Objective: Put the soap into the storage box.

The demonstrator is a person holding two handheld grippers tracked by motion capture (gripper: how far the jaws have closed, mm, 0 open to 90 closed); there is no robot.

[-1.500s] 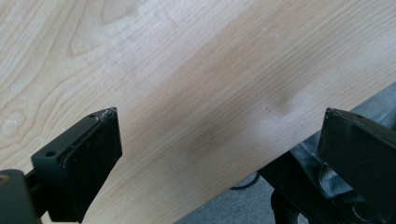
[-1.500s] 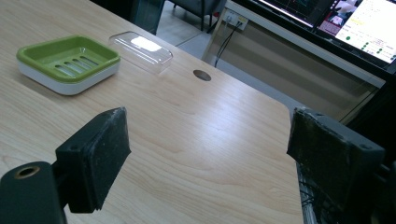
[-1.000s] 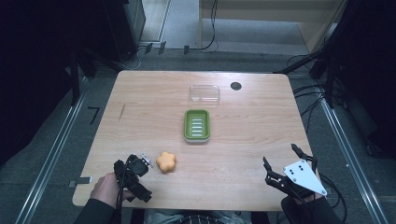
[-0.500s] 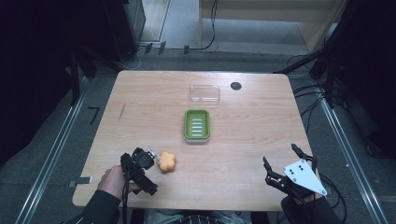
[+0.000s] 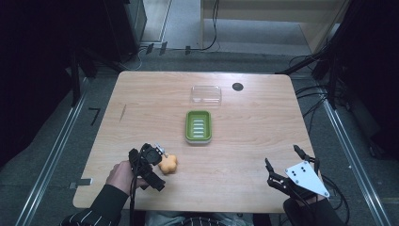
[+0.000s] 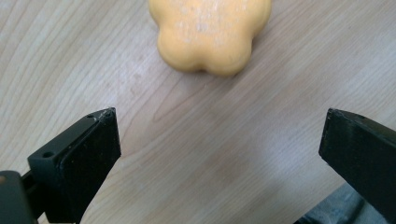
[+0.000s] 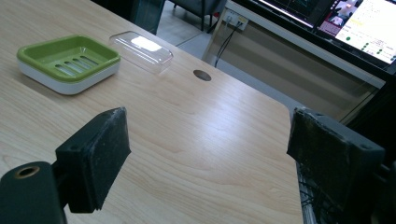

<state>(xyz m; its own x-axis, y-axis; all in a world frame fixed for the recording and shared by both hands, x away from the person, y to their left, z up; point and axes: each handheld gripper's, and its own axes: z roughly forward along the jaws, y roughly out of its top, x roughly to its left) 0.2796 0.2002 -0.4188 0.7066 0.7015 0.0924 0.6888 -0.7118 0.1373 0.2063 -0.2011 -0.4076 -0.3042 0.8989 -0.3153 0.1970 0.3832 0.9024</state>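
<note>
An orange flower-shaped soap (image 5: 168, 164) lies on the wooden table (image 5: 141, 108) near its front left. My left gripper (image 5: 154, 165) sits right beside it on the left, open. In the left gripper view the soap (image 6: 211, 32) lies just beyond the jaws, and the left gripper (image 6: 219, 126) holds nothing. A green soap dish (image 5: 198, 126) stands at the table's middle, with a clear lid (image 5: 206, 94) behind it. My right gripper (image 5: 283, 159) hovers open over the front right corner. In the right gripper view the right gripper (image 7: 210, 140) faces the dish (image 7: 70, 60) and the lid (image 7: 141, 46).
A round dark hole (image 5: 237, 86) is set in the table top to the right of the lid. Metal rails and cables run along the floor on both sides. Screens (image 7: 355, 18) glow beyond the far edge in the right gripper view.
My left gripper has moved right and slightly forward, up to the orange soap. The right gripper, the dish and the lid have stayed where they were.
</note>
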